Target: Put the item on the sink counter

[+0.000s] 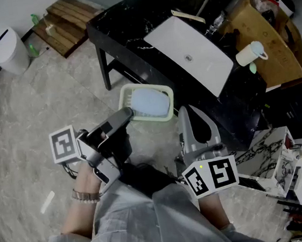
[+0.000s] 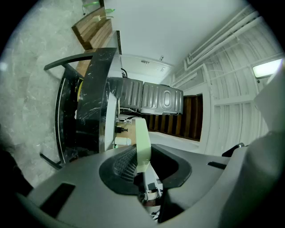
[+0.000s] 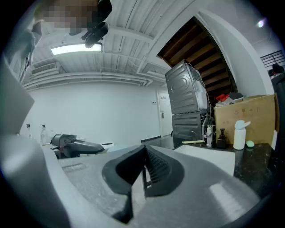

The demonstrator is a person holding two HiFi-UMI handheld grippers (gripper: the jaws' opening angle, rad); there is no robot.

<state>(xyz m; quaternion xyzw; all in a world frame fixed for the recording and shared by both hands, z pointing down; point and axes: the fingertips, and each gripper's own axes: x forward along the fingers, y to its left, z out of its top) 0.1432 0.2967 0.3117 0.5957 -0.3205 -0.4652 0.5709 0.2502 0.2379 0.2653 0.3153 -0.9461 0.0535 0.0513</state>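
The item is a pale green dish (image 1: pixel 144 103) with a light blue pad lying in it. It hangs in the air in front of the black sink counter (image 1: pixel 124 26). My left gripper (image 1: pixel 128 114) is shut on the dish's near rim. In the left gripper view the green rim (image 2: pixel 142 138) stands edge-on between the jaws of that gripper (image 2: pixel 141 165), with the counter (image 2: pixel 95 84) beyond. My right gripper (image 1: pixel 185 114) is shut with nothing in it, just right of the dish and close to the counter's front edge. In the right gripper view its jaws (image 3: pixel 143 174) meet in front of the white basin (image 3: pixel 209 156).
A white basin (image 1: pixel 187 54) is set in the counter, with a white cup (image 1: pixel 250 53) and a cardboard box (image 1: pixel 264 29) to its right. A white bin (image 1: pixel 8 50) and wooden pallets (image 1: pixel 69 18) stand on the floor at the left. A white bottle (image 3: pixel 239 134) stands on the counter.
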